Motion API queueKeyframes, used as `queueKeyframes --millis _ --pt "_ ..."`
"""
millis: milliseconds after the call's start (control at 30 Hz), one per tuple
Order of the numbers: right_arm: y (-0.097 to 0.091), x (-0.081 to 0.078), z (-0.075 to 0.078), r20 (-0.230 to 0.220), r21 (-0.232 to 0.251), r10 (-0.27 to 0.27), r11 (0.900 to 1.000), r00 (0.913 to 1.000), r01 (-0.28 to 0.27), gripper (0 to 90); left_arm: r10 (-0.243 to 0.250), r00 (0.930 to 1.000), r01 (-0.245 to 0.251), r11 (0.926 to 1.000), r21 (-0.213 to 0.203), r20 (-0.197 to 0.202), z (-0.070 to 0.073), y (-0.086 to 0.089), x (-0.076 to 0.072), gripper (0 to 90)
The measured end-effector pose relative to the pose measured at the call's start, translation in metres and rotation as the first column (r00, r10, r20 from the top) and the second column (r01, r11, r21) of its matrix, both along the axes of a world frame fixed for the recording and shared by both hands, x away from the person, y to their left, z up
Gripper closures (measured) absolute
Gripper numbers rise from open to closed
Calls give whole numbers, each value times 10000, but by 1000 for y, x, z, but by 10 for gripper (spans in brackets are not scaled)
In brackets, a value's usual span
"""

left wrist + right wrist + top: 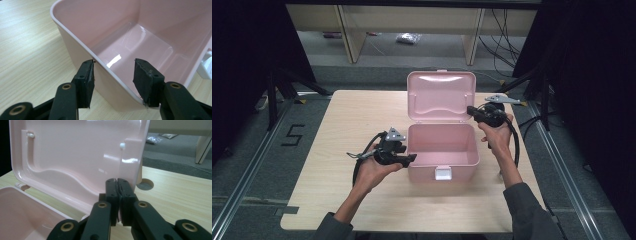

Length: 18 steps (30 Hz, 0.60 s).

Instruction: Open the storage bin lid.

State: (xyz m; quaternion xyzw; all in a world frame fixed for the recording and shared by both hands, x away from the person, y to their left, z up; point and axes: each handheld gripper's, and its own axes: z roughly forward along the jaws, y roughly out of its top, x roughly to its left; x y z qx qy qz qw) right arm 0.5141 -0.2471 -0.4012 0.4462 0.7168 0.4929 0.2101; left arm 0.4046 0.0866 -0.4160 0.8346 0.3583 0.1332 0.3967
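A pink plastic box [474, 145] stands open on the wooden table, its lid [441, 95] upright behind it and nothing inside. My left gripper [412, 158] straddles the box's left wall near the front corner. In the left gripper view [113, 75] one pad presses the wall from outside and the other from inside the box [120, 37]. My right gripper [471, 111] sits at the lid's lower right edge. In the right gripper view [117, 182] its jaws are closed together on the edge of the lid [75, 150]. A white latch [442, 173] hangs on the front wall.
The table [342, 190] has bare wood left of and in front of the box. A round hole [145, 184] in the tabletop lies just behind the lid. Black stands and cables flank the table, and wooden shelf legs [349, 35] stand on the floor beyond.
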Motion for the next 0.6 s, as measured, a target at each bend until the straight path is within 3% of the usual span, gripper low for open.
queueKeyframes --millis 67,133,300,333,433,567,600 --pt "2 -1 0 -72 3 -123 9999 9999 123 863 -15 10000 15 10000 28 -27 0 0 0 508" --pt "1 -1 2 47 -295 -88 9995 10000 89 857 -17 10000 17 10000 17 -32 0 0 0 508" --pt "0 -6 7 17 -201 38 9998 10000 -37 782 18 10000 -18 10000 52 14 1 -1 -1 509" --pt "1 -9 9 -169 -108 43 9999 9998 -44 769 31 10000 -31 10000 34 6 0 -1 -1 509" --pt "-2 -14 14 44 -593 310 9978 9995 -307 718 41 10000 -41 10000 29 -9 1 -1 0 509" --pt "-7 -27 21 -272 -857 143 9962 9995 -166 611 84 10000 -84 10000 -11 -26 1 0 -1 509" --pt "-8 -30 23 -580 -890 129 9959 9982 -180 582 87 10000 -87 10000 -11 -24 1 0 -1 510"
